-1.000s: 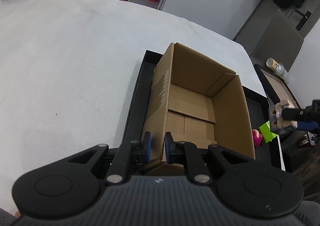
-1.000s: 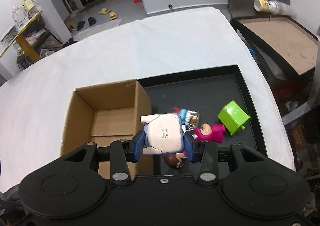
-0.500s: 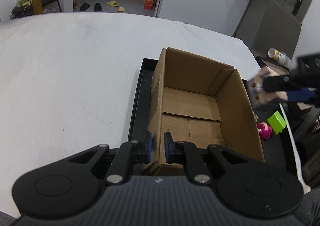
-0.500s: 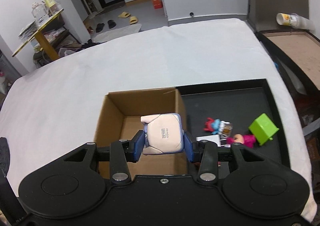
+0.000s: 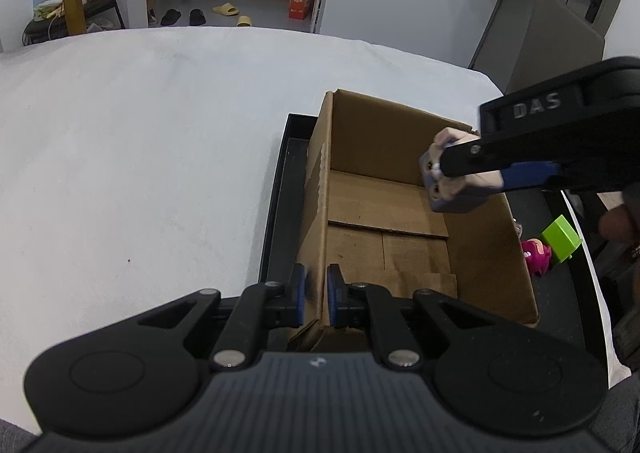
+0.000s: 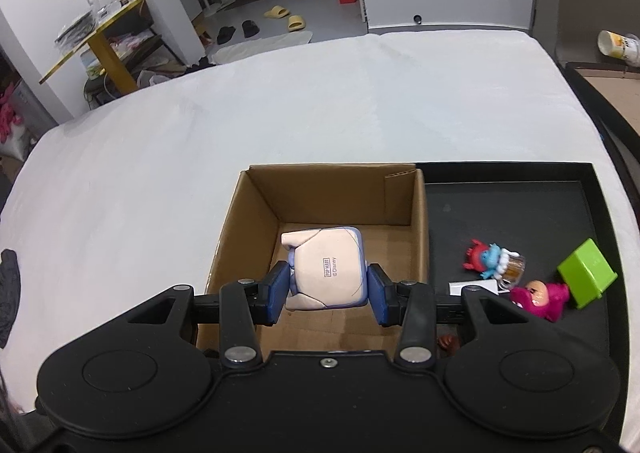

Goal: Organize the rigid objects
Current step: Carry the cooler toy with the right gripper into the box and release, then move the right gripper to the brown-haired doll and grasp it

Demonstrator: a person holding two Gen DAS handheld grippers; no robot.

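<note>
the right gripper [image 6: 327, 289] clamps a beige toy figure [image 6: 326, 269] over the cardboard box [image 6: 418, 237]; left gripper [image 5: 316, 295] pinches the box's near wall. next, lower and release.

the left gripper [image 5: 316, 295] sits at the bottom centre of the frame, its blue pads pinched on the near left wall of the open cardboard box [image 5: 486, 257], close to the corner. the box stands in a black tray [image 5: 280, 189] on a white tabletop [image 5: 140, 157] that fills the left half of the frame. from the right edge the right gripper [image 5: 452, 169] reaches over the box's far right corner, clamping a pale toy figure [image 5: 450, 189] (blurred, details unclear) above the open interior. at the right, beyond the box wall, a pink figure [image 5: 536, 255] lies in the tray, touching a green block [image 5: 560, 239].
</note>
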